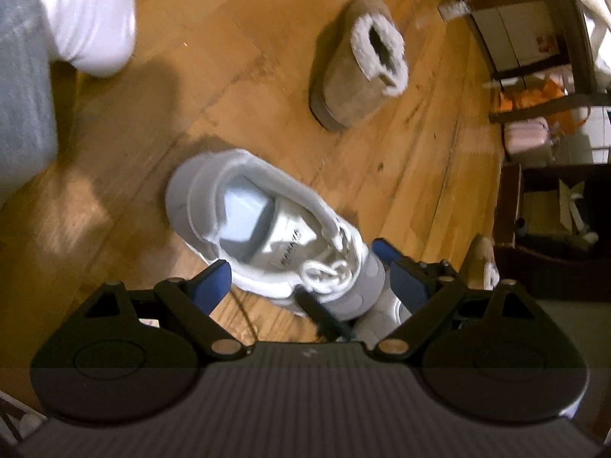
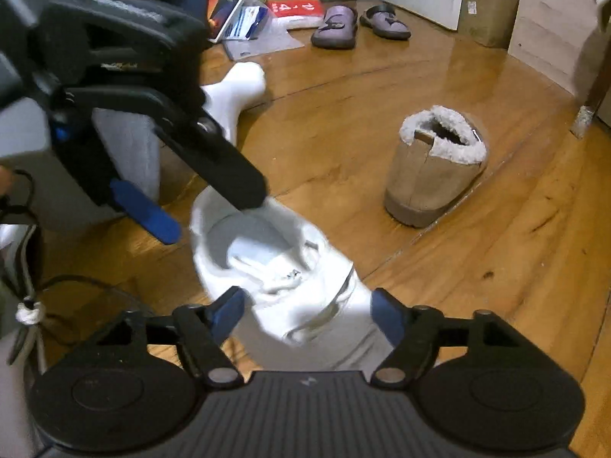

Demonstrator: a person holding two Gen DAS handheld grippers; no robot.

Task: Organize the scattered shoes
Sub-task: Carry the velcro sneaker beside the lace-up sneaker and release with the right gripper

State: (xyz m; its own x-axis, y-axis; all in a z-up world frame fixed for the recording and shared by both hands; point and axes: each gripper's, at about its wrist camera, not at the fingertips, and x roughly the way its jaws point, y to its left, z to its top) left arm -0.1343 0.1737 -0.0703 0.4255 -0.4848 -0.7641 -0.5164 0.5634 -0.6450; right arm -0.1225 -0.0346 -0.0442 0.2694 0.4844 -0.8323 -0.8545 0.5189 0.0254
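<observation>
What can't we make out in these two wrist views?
- White sneaker toe: left wrist view, hidden behind the gripper body; right wrist view, the shoe is motion-blurred.
- Tongue lettering: left wrist view, too blurred to read.
- Tan fleece-lined slipper: its mate is a sliver behind the left gripper finger.
- Person: only a white sock, cut by the frame edge.

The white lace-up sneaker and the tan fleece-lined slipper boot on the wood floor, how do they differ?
The white lace-up sneaker is pale and smooth with laces; the tan fleece-lined slipper boot is suede-like with a fluffy white collar and no laces. The sneaker lies between the open blue-padded fingers of both the left gripper and the right gripper; the boot stands apart, untouched. Both sit upright on the wood floor.
</observation>
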